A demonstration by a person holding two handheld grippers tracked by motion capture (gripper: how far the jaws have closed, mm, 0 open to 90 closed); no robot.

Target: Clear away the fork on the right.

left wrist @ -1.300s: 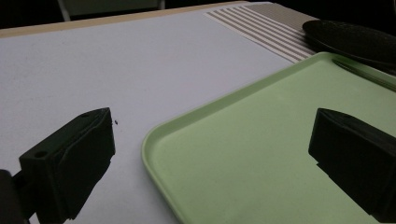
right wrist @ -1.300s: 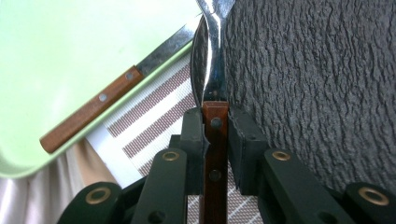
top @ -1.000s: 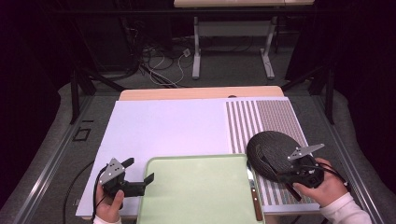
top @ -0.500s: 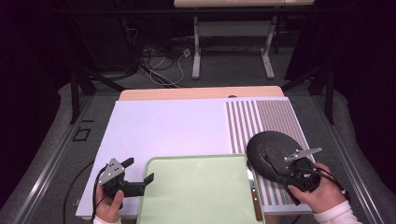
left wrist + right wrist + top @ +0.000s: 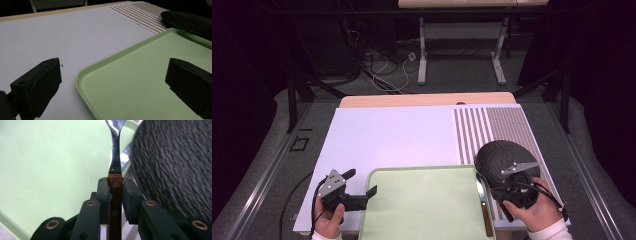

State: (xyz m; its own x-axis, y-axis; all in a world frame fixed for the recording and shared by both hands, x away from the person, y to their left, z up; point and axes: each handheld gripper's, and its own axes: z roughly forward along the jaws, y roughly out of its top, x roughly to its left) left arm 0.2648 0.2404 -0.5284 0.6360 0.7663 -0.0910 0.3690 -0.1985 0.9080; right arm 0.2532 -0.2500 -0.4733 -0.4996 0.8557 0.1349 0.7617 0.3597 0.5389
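Observation:
A wooden-handled metal utensil [image 5: 485,217] lies along the right edge of the green tray [image 5: 422,205]. My right gripper [image 5: 493,196] reaches it from the right. In the right gripper view, my right gripper [image 5: 115,182] has both pads against the sides of the brown handle, and the utensil's [image 5: 115,157] steel neck points ahead. Just right of the utensil sits a black textured plate [image 5: 499,152], its rim [image 5: 175,170] close beside the jaws. My left gripper [image 5: 360,183] stands open at the tray's left corner, one jaw over the white mat and one over the tray [image 5: 150,62].
A white mat [image 5: 392,135] covers the table, with a striped placemat [image 5: 502,125] at the right under the plate [image 5: 187,21]. The tray [image 5: 50,170] takes up the near middle. Table legs and cables stand on the floor beyond the far edge.
My right hand and gripper have moved left, from over the plate's near side to the utensil at the tray's right edge. The left gripper has stayed put.

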